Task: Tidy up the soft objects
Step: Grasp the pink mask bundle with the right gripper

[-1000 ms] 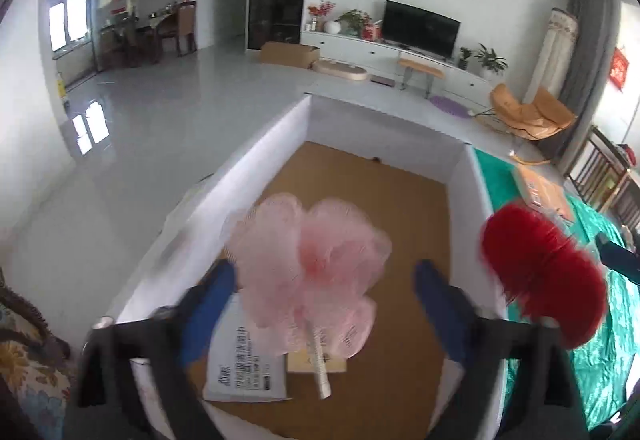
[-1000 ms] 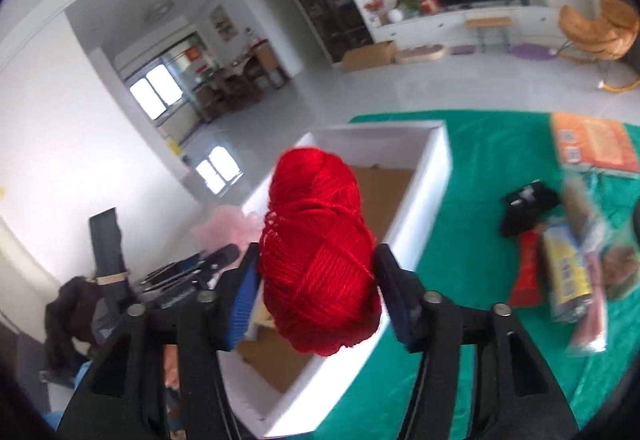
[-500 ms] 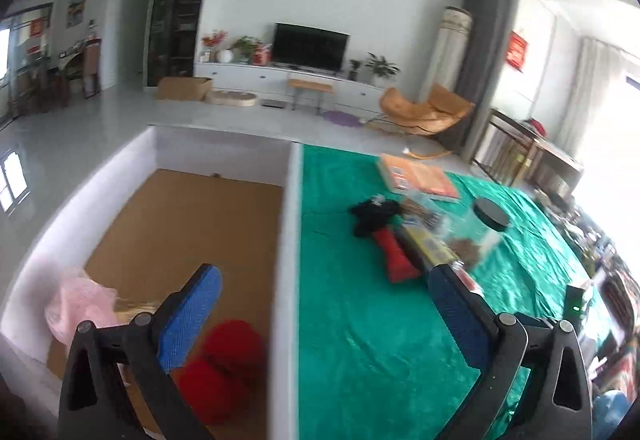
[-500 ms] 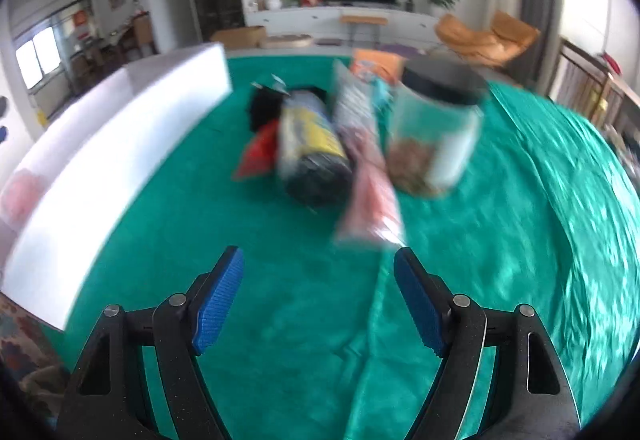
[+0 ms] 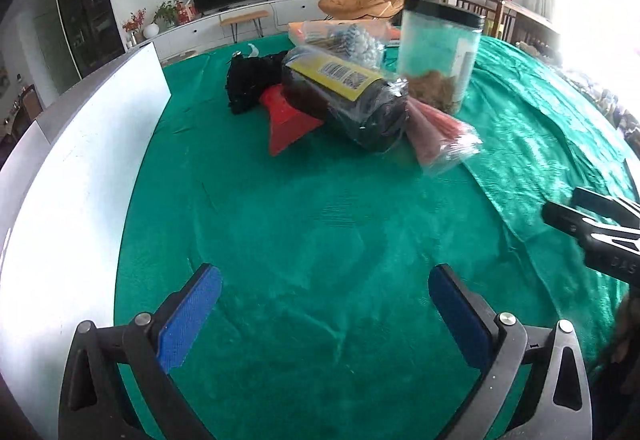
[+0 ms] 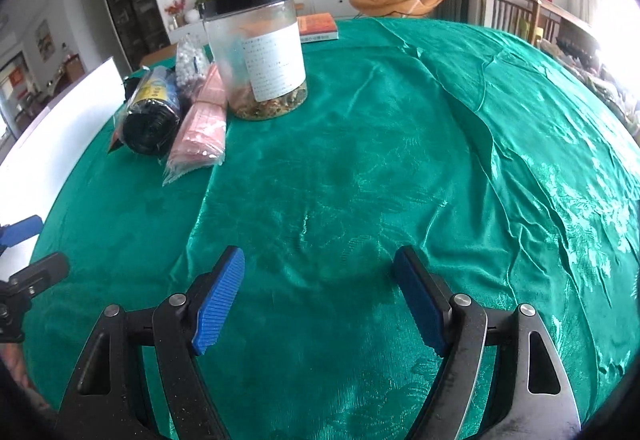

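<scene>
My left gripper [image 5: 326,310] is open and empty above the green tablecloth [image 5: 320,232]. My right gripper [image 6: 320,296] is open and empty over the cloth [image 6: 400,159]. A pile lies farther ahead: a black roll in clear wrap with a yellow label [image 5: 352,99], a pink packet [image 5: 440,131], a red item [image 5: 288,119], a black soft item [image 5: 250,79] and a bag of white balls [image 5: 352,39]. The roll [image 6: 150,115], pink packet [image 6: 202,123] and white balls [image 6: 188,59] also show in the right wrist view. The white box wall [image 5: 68,175] stands to the left; its inside is hidden.
A clear jar with a black lid [image 5: 438,55] stands behind the pile, also in the right wrist view [image 6: 260,51]. An orange book [image 6: 318,25] lies at the far table edge. The right gripper's body [image 5: 592,236] shows at the right of the left wrist view.
Both grippers let go of the pink mesh puff and the red yarn ball in the white box. Both then swung right and now sit over the green cloth, facing the pile.
</scene>
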